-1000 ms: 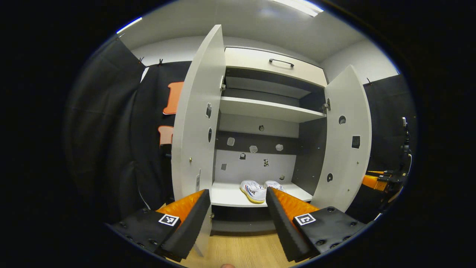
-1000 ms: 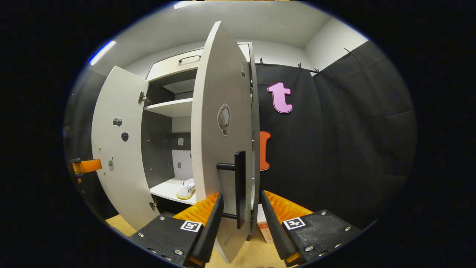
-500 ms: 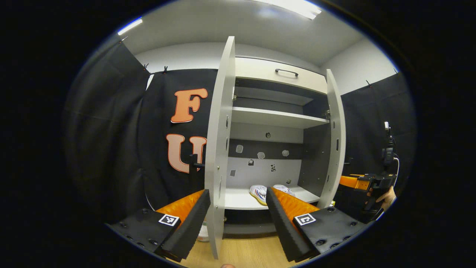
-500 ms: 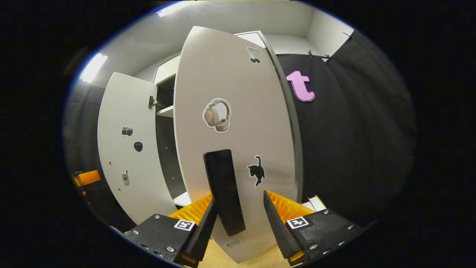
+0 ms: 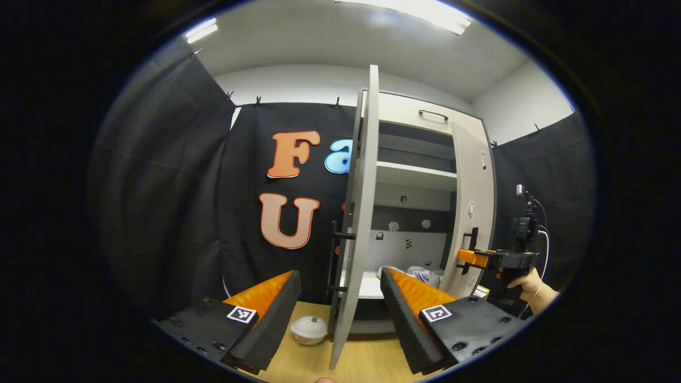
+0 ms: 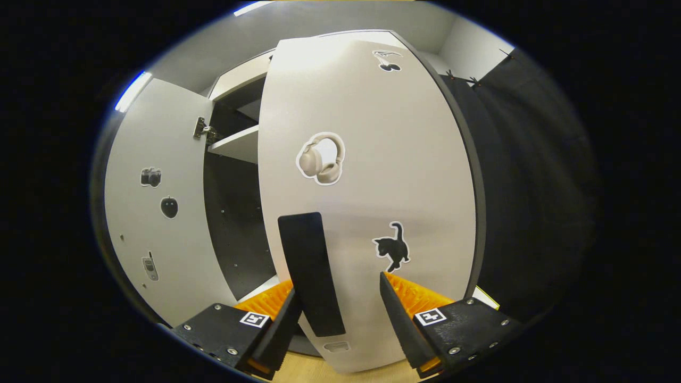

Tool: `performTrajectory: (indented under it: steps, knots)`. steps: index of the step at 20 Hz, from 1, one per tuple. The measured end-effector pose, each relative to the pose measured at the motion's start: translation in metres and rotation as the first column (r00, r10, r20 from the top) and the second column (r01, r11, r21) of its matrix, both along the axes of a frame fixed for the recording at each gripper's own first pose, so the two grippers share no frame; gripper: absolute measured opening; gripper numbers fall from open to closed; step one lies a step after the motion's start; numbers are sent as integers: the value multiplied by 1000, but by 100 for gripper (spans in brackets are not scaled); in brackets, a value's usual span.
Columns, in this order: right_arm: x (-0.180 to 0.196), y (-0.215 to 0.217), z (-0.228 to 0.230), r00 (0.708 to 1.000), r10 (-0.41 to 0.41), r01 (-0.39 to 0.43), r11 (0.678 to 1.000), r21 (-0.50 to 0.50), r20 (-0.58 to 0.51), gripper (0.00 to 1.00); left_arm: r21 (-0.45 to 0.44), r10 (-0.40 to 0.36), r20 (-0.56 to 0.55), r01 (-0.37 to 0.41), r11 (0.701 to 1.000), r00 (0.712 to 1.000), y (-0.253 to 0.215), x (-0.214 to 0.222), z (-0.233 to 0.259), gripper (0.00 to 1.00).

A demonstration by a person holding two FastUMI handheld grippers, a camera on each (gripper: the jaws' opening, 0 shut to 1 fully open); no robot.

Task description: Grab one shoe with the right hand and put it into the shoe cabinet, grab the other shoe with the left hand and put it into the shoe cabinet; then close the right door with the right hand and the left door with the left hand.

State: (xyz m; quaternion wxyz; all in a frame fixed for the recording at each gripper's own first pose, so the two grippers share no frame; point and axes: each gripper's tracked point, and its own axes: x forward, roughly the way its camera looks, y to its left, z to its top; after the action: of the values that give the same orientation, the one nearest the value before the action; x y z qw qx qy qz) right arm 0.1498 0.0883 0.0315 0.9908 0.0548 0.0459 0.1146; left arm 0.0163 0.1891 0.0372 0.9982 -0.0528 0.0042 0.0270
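Right gripper view: I'm on the door-closing step.
Right gripper (image 6: 336,314), jaws apart, straddles the right door (image 6: 367,202) handle (image 6: 311,274); next, push it shut. Left gripper (image 5: 340,308) gapes near the left door (image 5: 357,223).

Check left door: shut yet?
No, open. In the left gripper view the left door stands edge-on, swung out from the cabinet, with shelves and shoes visible past it.

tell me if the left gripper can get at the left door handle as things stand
Probably yes. The left door stands edge-on between the open fingers of the left gripper, and its handle sticks out on the near side with nothing in front of it.
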Motion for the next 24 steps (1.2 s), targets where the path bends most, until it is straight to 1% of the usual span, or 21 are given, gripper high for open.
performTrajectory:
  steps: [1, 4, 5, 6, 7, 8, 9, 11, 13, 14, 15, 16, 17, 18, 19, 20, 22, 23, 24]
  knots:
    - [2, 0, -1, 1000, -11, 11, 1000, -3, 0, 84, -11, 1, 1, -1, 1000, 1000, 8, 1, -4, 94]
    - [4, 2, -2, 999, -36, 36, 999, -38, 6, 84, -17, -16, -23, 16, 1000, 1000, 25, 16, -22, 96]
    - [3, 1, -1, 999, -44, 44, 998, -43, 7, 85, -21, -20, -34, 19, 1000, 999, 28, 23, -27, 94]
    - [0, 0, 1, 999, -49, 49, 998, -41, 9, 85, -31, -23, -42, 22, 999, 999, 32, 32, -31, 97]
    - [-3, -2, 3, 999, -52, 53, 998, -34, 12, 88, -46, -30, -44, 28, 999, 999, 33, 37, -33, 94]
    - [-9, -5, 6, 998, -54, 54, 998, -27, 16, 90, -58, -45, -45, 42, 997, 998, 32, 42, -35, 94]
    - [-18, -6, 10, 999, -46, 47, 999, -23, 20, 92, -60, -62, -39, 59, 996, 997, 28, 45, -35, 97]
    - [-40, -12, 16, 999, -33, 34, 999, -30, 23, 93, -40, -68, -41, 67, 997, 997, 29, 49, -35, 97]
    - [-58, -18, 23, 999, -27, 30, 997, -65, 45, 92, -10, -68, -58, 67, 998, 996, 30, 55, -39, 96]
    - [-66, -21, 24, 998, -26, 31, 996, -87, 55, 92, -7, -76, -67, 76, 997, 995, 27, 59, -42, 97]
    - [-75, -24, 26, 998, -24, 31, 994, -109, 65, 92, -14, -94, -70, 93, 996, 993, 23, 62, -43, 94]
    - [-82, -26, 26, 997, -22, 31, 991, -129, 74, 92, -13, -94, -70, 93, 996, 993, 23, 64, -42, 96]
    - [-89, -28, 27, 997, -19, 30, 989, -147, 81, 92, -7, -94, -74, 94, 996, 993, 24, 64, -43, 94]
    - [-97, -30, 28, 996, -15, 29, 987, -160, 86, 92, -5, -96, -74, 96, 995, 993, 25, 65, -43, 94]
    - [-102, -31, 27, 997, -11, 24, 986, -164, 79, 92, -11, -102, -78, 101, 995, 992, 23, 66, -43, 94]
    - [-109, -31, 28, 997, -2, 15, 987, -161, 75, 92, -24, -111, -89, 110, 994, 990, 20, 67, -45, 96]
    - [-117, -28, 32, 997, 16, -5, 990, -143, 76, 92, -38, -139, -97, 136, 990, 986, 9, 67, -46, 93]
    - [-122, -26, 34, 996, 26, -15, 991, -135, 80, 92, -45, -153, -97, 149, 988, 983, 2, 68, -46, 99]
    - [-126, -26, 36, 996, 34, -23, 991, -131, 83, 92, -56, -171, -95, 166, 985, 981, -7, 70, -47, 99]
